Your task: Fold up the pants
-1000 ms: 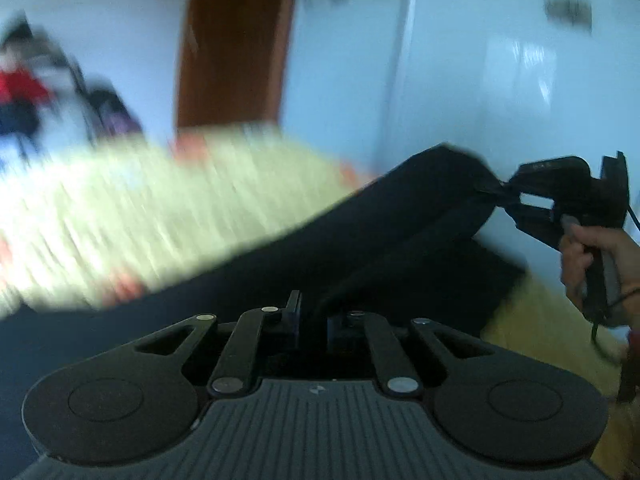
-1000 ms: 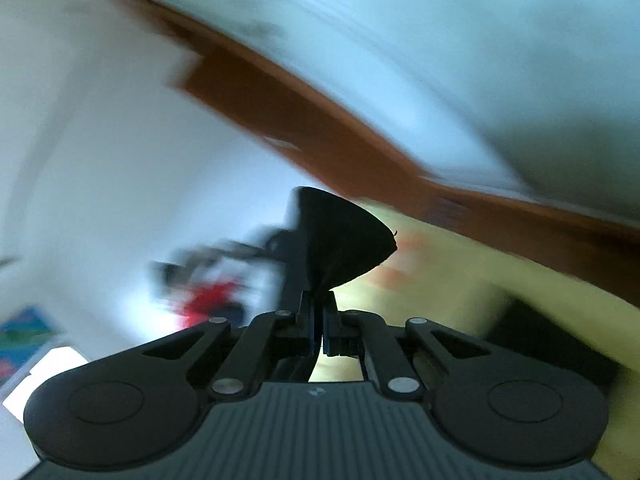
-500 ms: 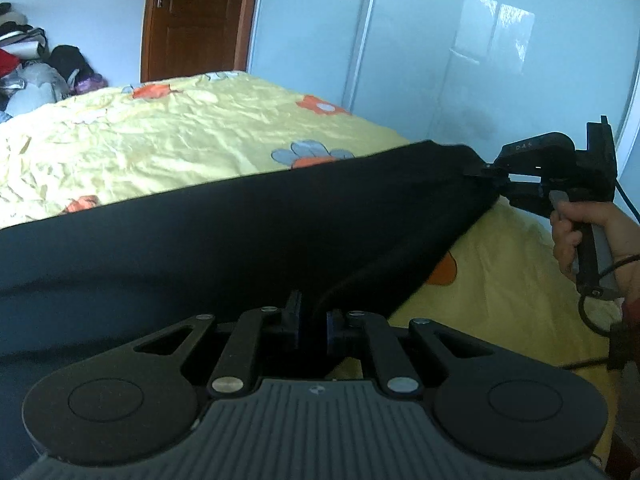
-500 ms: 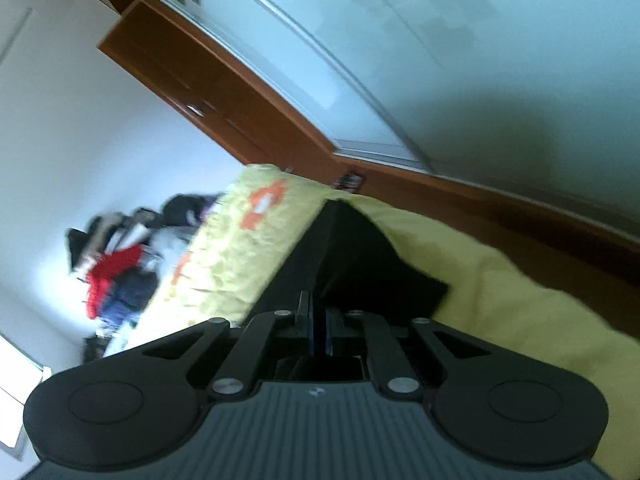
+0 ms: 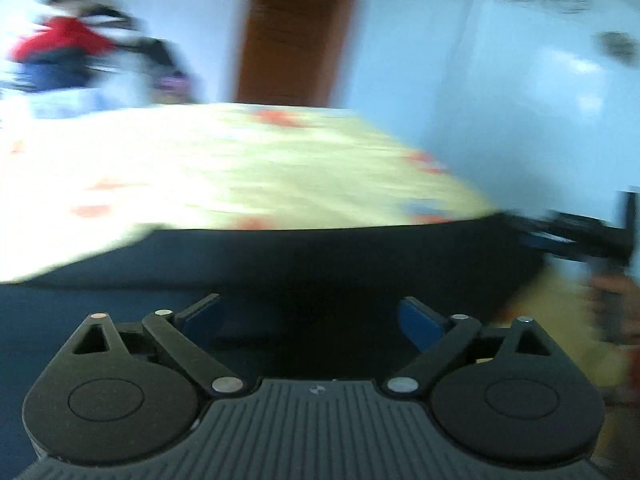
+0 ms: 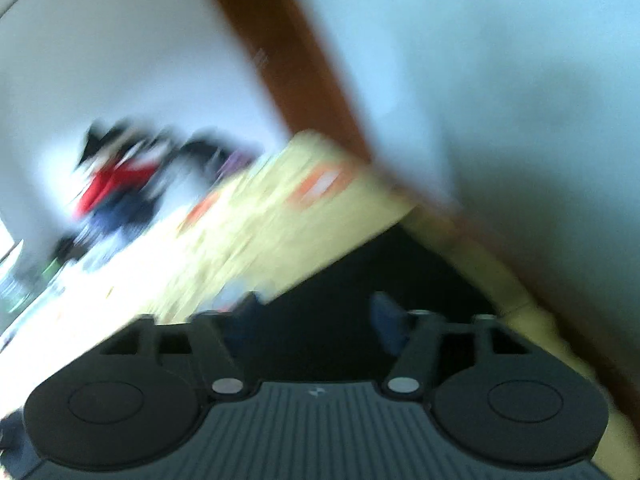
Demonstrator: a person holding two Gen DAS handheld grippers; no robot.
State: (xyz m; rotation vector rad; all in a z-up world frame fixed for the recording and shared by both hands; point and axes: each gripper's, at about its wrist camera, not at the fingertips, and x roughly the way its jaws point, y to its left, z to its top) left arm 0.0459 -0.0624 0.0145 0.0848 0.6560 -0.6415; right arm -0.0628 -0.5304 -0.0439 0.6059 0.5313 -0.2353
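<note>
- Black fabric fills the near view of both my wrist cameras: the pants (image 5: pixel 320 264) lie spread on the bed (image 5: pixel 240 168), just beyond my fingertips.
- My left gripper (image 5: pixel 310 316) has just been opening its jaws; they stand wide apart now, with dark cloth showing in the gap and neither blue pad pressing on it.
- My right gripper (image 6: pixel 316 316) has likewise just been opening; its jaws are parted over the pants (image 6: pixel 360 280), gripping nothing. From the left camera I see it blurred at the right edge (image 5: pixel 576 236), by the far end of the cloth.
- Farther out, the yellow flowered bedsheet is bare.
- Beyond it stand a brown door (image 5: pixel 296 32) and a blurred heap of clothes (image 5: pixel 68 52).
</note>
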